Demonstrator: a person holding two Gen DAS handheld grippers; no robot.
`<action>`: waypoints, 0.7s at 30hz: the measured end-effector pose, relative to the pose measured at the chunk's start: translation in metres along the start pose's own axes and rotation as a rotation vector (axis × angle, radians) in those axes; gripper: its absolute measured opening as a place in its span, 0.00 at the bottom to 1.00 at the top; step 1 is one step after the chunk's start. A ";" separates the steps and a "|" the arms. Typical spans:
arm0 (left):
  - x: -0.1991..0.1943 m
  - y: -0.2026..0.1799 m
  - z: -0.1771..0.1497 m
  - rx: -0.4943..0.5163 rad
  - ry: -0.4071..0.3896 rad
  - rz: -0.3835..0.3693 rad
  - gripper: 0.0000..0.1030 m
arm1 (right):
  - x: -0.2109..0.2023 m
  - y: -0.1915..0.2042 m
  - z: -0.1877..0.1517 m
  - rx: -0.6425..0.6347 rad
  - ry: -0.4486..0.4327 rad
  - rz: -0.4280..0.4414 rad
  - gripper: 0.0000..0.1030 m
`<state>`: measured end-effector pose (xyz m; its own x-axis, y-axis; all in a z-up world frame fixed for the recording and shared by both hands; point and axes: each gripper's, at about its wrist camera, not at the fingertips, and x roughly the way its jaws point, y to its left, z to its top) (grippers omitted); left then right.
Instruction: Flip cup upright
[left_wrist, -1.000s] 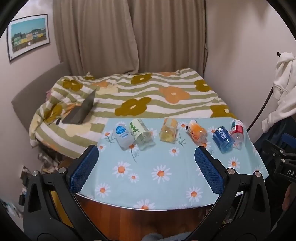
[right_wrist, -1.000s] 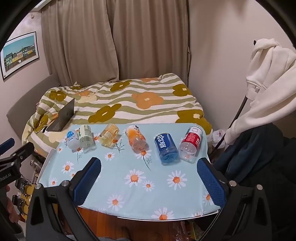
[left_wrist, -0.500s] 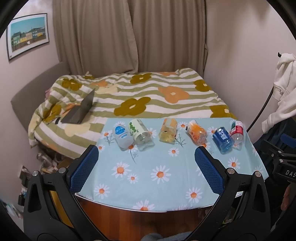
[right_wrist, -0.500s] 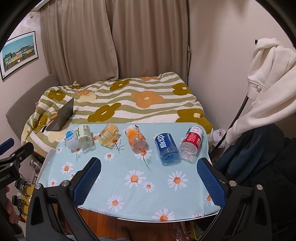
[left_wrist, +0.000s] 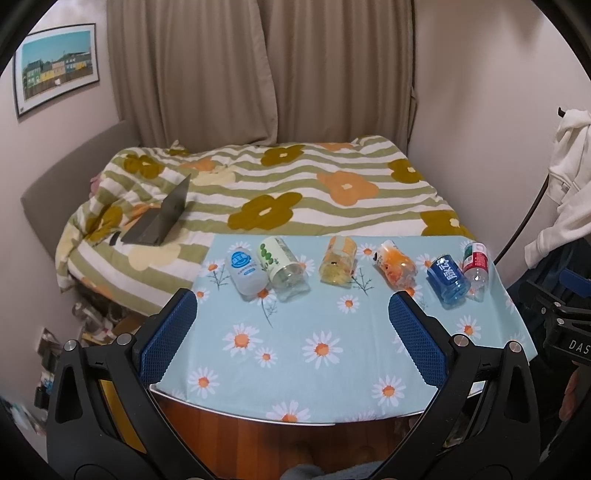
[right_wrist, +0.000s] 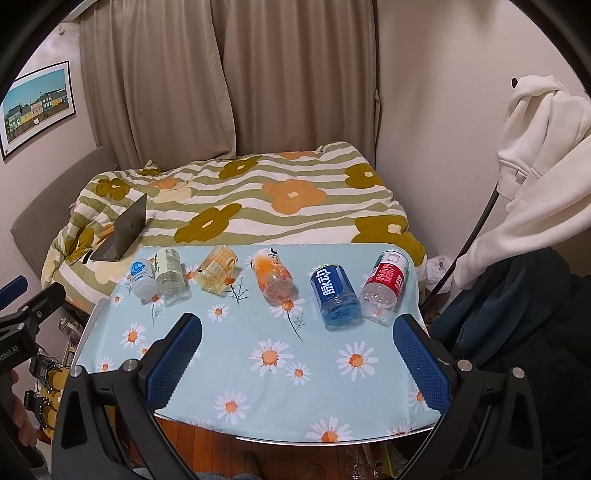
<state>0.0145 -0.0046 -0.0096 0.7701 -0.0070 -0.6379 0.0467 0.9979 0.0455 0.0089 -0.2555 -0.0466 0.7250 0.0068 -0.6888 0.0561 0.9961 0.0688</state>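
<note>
Several cut-off bottle cups lie on their sides in a row along the far edge of a table with a light blue daisy cloth (left_wrist: 317, 332). From left: a white cup with a blue label (left_wrist: 243, 271), a green-labelled cup (left_wrist: 282, 264), a yellow cup (left_wrist: 338, 260), an orange cup (left_wrist: 395, 267), a blue cup (right_wrist: 334, 291) and a red-labelled cup (right_wrist: 384, 284). My left gripper (left_wrist: 291, 332) is open and empty, held above the table's near half. My right gripper (right_wrist: 297, 354) is open and empty, also near the front edge, short of the cups.
A bed with a flowered striped duvet (left_wrist: 295, 188) stands behind the table, with an open laptop (left_wrist: 162, 218) on it. White and dark clothes (right_wrist: 535, 206) hang at the right. Curtains cover the back wall. Clutter lies on the floor at the left.
Both views have shifted only slightly; the table and cups sit a little higher in frame. The cups have not moved and both grippers remain open.
</note>
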 end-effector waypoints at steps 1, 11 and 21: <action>0.001 0.000 0.000 0.000 0.000 0.000 1.00 | 0.000 0.000 0.000 0.000 0.000 -0.001 1.00; 0.000 0.002 0.001 -0.002 0.002 -0.002 1.00 | 0.003 -0.001 0.003 0.001 0.002 -0.001 1.00; 0.009 0.003 -0.001 -0.008 0.006 -0.009 1.00 | 0.004 -0.002 0.003 0.002 0.004 -0.003 1.00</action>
<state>0.0211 -0.0020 -0.0159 0.7656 -0.0156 -0.6431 0.0488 0.9982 0.0338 0.0139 -0.2579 -0.0477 0.7218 0.0047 -0.6921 0.0591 0.9959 0.0684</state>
